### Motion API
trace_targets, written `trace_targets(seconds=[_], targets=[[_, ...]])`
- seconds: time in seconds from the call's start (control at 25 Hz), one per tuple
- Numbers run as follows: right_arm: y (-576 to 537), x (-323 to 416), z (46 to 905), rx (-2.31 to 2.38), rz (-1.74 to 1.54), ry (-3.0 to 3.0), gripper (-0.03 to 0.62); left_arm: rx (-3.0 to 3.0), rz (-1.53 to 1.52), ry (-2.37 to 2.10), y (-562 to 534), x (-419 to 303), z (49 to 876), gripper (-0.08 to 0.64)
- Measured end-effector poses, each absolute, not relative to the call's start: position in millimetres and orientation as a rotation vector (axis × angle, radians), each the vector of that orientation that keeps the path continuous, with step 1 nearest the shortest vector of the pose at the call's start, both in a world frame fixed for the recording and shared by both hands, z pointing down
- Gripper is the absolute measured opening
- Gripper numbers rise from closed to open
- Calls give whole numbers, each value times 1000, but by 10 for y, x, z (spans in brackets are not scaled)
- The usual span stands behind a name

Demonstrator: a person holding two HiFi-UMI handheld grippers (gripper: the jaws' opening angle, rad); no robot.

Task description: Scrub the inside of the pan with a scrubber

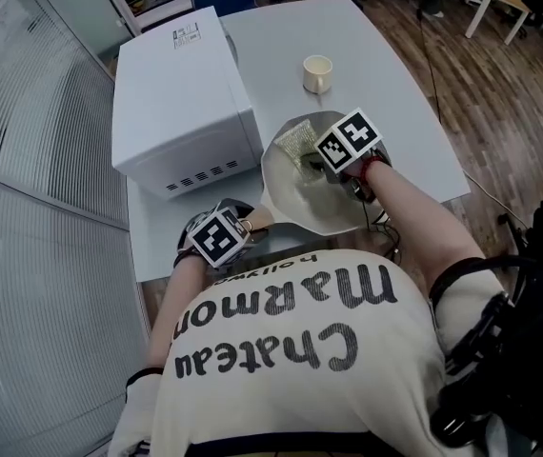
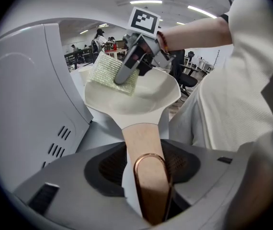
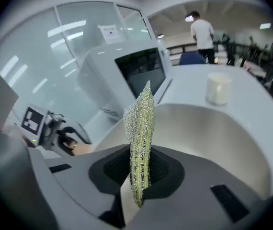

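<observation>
Right gripper (image 3: 139, 176) clamped on scrubber (image 3: 140, 123), which sits edge-on between its pads at the far-left inner wall of pan (image 1: 333, 212). Left gripper (image 2: 145, 169) clamped on pan handle (image 2: 141, 138) at near edge of table (image 1: 386, 74).

your pan (image 1: 321, 209) looks smooth and cream with a soft satin sheen, and its handle (image 2: 143, 143) is a matt, wood-like tan with a shiny copper-coloured metal loop (image 2: 150, 155). the scrubber (image 3: 140, 143) is a rough, glittery woven mesh. the microwave (image 1: 181, 93) has a smooth white shell, faintly glossy.
</observation>
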State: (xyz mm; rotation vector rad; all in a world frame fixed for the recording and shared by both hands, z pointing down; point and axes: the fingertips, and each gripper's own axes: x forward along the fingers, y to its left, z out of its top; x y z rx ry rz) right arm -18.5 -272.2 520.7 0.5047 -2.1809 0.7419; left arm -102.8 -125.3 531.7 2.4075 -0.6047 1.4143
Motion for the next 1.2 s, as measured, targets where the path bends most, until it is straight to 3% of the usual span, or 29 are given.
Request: trace_targets(seconds=[0.24,0.68,1.2], targets=[[-1960,-723,5370,64,964,-2200,48,2413,1408,-593,-1267,-1019,5334,207],[-2028,-741,5691,218,1063,-2147,48,2399,1442,-591,-1276,-1028,5331,207],[-2258,-287,6108,541,811,-1798,48,2427,1388,-598,-1266,-991,5326,215]])
